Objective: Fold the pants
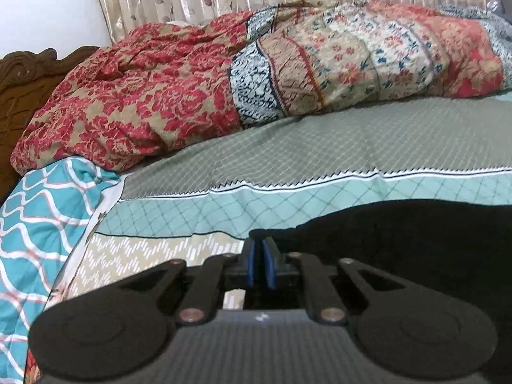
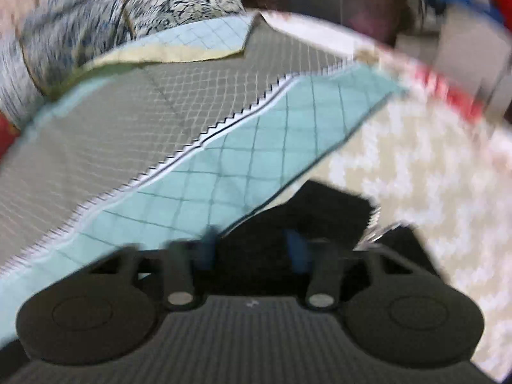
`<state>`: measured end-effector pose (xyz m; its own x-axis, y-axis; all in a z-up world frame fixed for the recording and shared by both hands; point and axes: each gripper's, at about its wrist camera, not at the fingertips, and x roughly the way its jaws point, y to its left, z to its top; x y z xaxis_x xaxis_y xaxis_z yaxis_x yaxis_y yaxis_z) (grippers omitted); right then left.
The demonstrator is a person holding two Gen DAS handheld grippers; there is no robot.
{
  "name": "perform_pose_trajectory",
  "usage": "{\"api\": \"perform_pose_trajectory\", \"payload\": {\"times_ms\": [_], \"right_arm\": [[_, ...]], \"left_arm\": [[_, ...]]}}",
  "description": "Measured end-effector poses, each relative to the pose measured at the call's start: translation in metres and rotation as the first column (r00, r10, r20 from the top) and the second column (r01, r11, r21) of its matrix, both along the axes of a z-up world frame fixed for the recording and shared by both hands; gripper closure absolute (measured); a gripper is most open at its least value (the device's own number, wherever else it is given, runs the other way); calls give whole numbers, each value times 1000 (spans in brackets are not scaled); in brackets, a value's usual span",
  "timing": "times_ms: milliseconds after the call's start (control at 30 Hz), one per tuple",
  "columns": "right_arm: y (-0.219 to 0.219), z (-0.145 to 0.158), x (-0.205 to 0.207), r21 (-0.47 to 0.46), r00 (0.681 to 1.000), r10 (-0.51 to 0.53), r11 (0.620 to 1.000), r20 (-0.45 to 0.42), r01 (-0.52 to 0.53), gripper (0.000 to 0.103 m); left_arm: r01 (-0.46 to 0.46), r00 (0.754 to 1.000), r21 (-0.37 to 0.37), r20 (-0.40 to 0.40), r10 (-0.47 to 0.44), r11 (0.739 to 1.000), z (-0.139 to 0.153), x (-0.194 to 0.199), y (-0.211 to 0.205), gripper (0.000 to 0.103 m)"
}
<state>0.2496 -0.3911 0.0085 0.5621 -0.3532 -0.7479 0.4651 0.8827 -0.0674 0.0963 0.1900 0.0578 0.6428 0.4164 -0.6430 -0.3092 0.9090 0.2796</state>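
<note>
Pants (image 1: 400, 233) edge pinched by left hand-held gripper (image 1: 260, 249); right hand-held gripper (image 2: 252, 246) gapes.

We're low on the left gripper (image 1: 260, 249), skimming the bedspread (image 1: 320, 147) toward the quilt (image 1: 224, 76) heaped well ahead. On the right gripper (image 2: 252, 249) we're tilted, blurred, just above the black pants (image 2: 320, 204). Both views share the bedspread, pants (image 1: 400, 233) and quilt (image 2: 112, 16).
</note>
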Motion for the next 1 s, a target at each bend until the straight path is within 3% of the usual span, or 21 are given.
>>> {"api": "perform_pose_trajectory", "payload": {"times_ms": [67,167,233,267,300,333,400,500,600,667,700,767,833,1000], "right_arm": [[-10,11,-3,40,997,-18,999,78,15,95],[-21,38,-17,67,956,-40,998,292,21,95],[-20,40,-11,8,958,-36,999,283,35,94],[-20,36,-7,-18,969,-30,999,246,35,89],[-21,30,-3,-28,981,-28,999,193,34,70],[-21,26,0,-23,991,-19,999,132,22,57],[-23,27,-12,-20,988,-8,1000,157,11,52],[-33,44,-58,81,967,14,996,256,-36,52],[-44,66,-128,170,936,22,982,350,-87,52],[-53,77,-183,183,916,33,976,400,-115,52],[-52,80,-213,188,906,29,975,422,-119,52],[-63,79,-274,220,889,4,968,457,-118,51],[-62,72,-326,263,888,-26,959,459,-109,51],[-53,50,-402,367,910,-58,924,410,-106,50]], "left_arm": [[-16,1000,-8,-4,16,1000,-2,2,2,96],[-45,999,-16,-2,45,999,-5,3,5,94],[-69,998,-3,-14,69,998,-10,4,4,90],[-84,996,15,-37,85,996,-14,6,3,83],[-95,993,25,-73,96,995,-17,8,3,73],[-100,990,25,-94,102,995,-19,8,3,56],[-107,990,15,-94,108,994,-14,-3,3,57],[-88,995,-26,-58,87,996,9,-36,3,56],[-70,997,-107,-32,67,992,30,-81,4,36],[-55,998,-173,-29,51,983,35,-114,1,18],[-51,999,-199,-29,46,979,37,-128,1,15],[-59,998,-270,-41,50,961,35,-158,0,11],[-80,996,-366,-63,61,927,30,-186,1,11],[-164,986,-568,-100,130,807,16,-230,15,5]]}}
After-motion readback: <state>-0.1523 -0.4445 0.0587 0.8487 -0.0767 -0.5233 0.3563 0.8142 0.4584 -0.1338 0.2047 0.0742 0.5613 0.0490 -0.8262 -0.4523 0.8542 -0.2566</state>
